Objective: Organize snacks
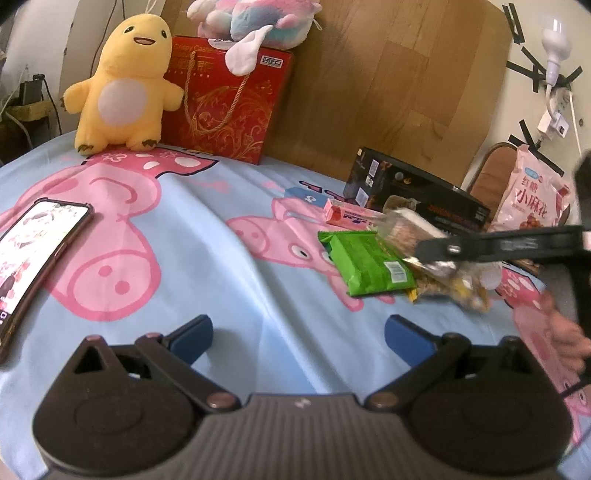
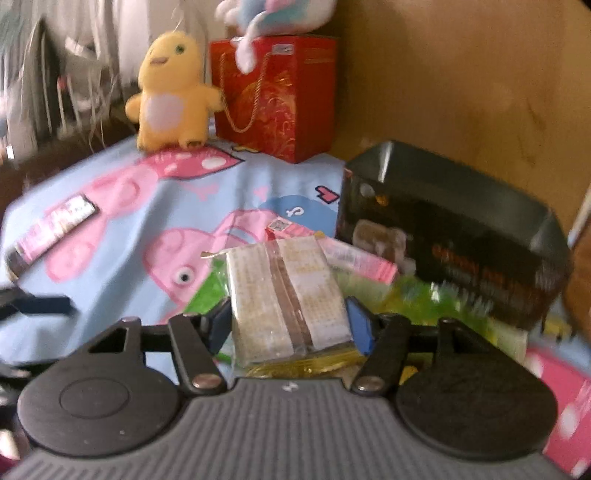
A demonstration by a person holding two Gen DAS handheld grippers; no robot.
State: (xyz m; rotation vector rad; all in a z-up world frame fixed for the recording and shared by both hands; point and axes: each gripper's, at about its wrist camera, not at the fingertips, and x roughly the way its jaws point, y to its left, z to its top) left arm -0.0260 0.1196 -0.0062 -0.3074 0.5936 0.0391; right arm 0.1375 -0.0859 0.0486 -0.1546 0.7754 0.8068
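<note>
Your right gripper (image 2: 290, 323) clamps its fingers on the clear-wrapped snack pack (image 2: 288, 295), lifted above the pile at 3 o'clock (light, crinkly, slippery); grip mid-body. Left gripper (image 1: 297, 338) is released.

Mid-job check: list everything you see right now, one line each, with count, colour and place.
Bedsheet: one, light blue with pink pigs, under everything.
Yellow plush: one, far left.
Red gift bag: one, beside the yellow plush.
Pastel plush: one, on the red gift bag.
Phone: one, left edge.
Black box: one, at the wooden board.
Pink box: one, before the black box.
Green packet: one, centre right.
Pink snack bag: one, far right.
Clear wafer packet: one, beige, between the right fingers.
Left gripper: open, empty.
Right gripper: closed on the clear wafer packet.
Hand: right edge.
</note>
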